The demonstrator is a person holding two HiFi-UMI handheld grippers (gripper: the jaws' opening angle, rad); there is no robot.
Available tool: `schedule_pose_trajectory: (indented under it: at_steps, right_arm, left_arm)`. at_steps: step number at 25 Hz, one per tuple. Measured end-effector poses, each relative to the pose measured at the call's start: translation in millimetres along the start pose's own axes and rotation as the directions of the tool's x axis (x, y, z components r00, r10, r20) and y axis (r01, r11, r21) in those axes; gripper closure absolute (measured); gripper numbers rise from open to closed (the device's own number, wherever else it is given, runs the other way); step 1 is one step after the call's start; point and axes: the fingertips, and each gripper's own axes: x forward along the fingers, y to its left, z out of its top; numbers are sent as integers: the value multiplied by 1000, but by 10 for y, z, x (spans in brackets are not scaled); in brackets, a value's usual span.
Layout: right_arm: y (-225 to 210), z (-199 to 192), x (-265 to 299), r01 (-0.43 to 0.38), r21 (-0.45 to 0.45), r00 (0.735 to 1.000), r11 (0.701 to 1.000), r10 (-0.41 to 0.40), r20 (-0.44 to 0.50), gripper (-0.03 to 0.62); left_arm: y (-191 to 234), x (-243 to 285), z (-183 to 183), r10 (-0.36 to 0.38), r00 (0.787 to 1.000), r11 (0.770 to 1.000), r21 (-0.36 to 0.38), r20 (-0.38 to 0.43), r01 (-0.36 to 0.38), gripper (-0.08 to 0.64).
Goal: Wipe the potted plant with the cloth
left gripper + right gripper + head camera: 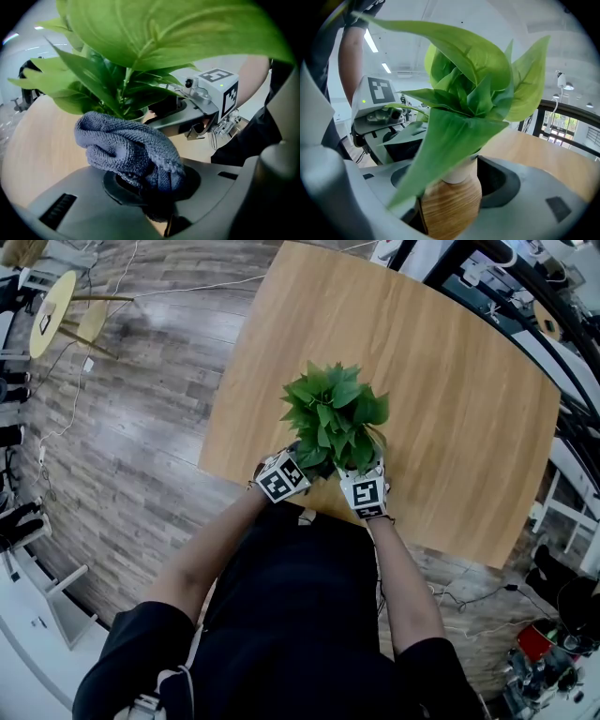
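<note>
The potted plant (336,416) stands near the front edge of the wooden table (450,381), its broad green leaves spread wide. Its pot (452,199) has a wood-grain belly and a white neck, and my right gripper (452,208) is shut on it, one jaw on each side. My left gripper (150,187) is shut on a bunched grey-blue cloth (126,147), which sits just under the lower leaves (89,79) and beside the stem. In the head view both marker cubes, left (282,476) and right (366,491), sit close together under the foliage, which hides the jaws.
The table's front edge (281,498) runs just below the grippers, with wood-plank floor beyond on the left. A yellow stool (52,310) stands far left. A dark railing (525,296) and cluttered gear line the right side.
</note>
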Motion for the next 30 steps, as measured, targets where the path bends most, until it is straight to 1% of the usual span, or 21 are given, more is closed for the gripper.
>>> schedule_pose_trajectory:
  at_steps: [2, 5, 7, 9, 13, 15, 17, 18, 19, 23, 26, 28, 30]
  right_arm:
    - [30, -22, -8, 0, 10, 1000, 1000, 0, -1, 301]
    - [38, -56, -107, 19, 49, 1000, 999, -19, 4, 301]
    - [22, -104, -248, 58, 74, 998, 996, -58, -5, 301]
    - [73, -152, -406, 85, 111, 996, 990, -85, -7, 301]
    - [324, -73, -765, 97, 186, 993, 978, -107, 47, 302]
    - [441, 95, -956, 85, 225, 988, 971, -110, 104, 302]
    - [557, 338, -1163, 76, 252, 978, 965, -122, 172, 312]
    - [622, 475, -1274, 74, 254, 971, 964, -128, 204, 380]
    - [690, 609, -1380, 73, 252, 963, 965, -134, 234, 571]
    - [909, 1060, -1744, 75, 250, 929, 965, -158, 334, 574]
    - [1062, 1232, -1987, 68, 252, 909, 965, -164, 384, 574]
    - [1136, 1218, -2053, 60, 205, 906, 977, -139, 399, 574]
    - [1156, 1151, -2108, 49, 178, 914, 983, -116, 389, 575]
  left_arm:
    - [-119, 7, 39, -33, 999, 999, -4, 37, 33, 466]
    - [-264, -10, 29, -58, 997, 998, -11, 57, 59, 466]
    - [-334, -72, 38, -63, 995, 998, -2, 81, 63, 466]
    - [-394, -189, 43, -61, 992, 998, -12, 112, 63, 466]
    - [-612, -559, 135, -61, 977, 997, -32, 203, 69, 466]
    - [-719, -756, 229, -60, 964, 997, -34, 260, 71, 466]
    - [-807, -956, 332, -51, 945, 997, -40, 324, 67, 466]
    - [-844, -1055, 376, -41, 934, 997, -42, 355, 60, 466]
    - [-878, -1149, 412, -31, 924, 998, -42, 380, 51, 466]
    - [-1027, -1475, 533, 6, 893, 1000, -13, 451, 0, 466]
    - [-1172, -1731, 635, 64, 865, 998, -18, 498, -64, 466]
    - [-1242, -1851, 702, 115, 843, 993, -43, 526, -109, 466]
    - [-1306, -1895, 740, 161, 819, 987, -68, 551, -148, 466]
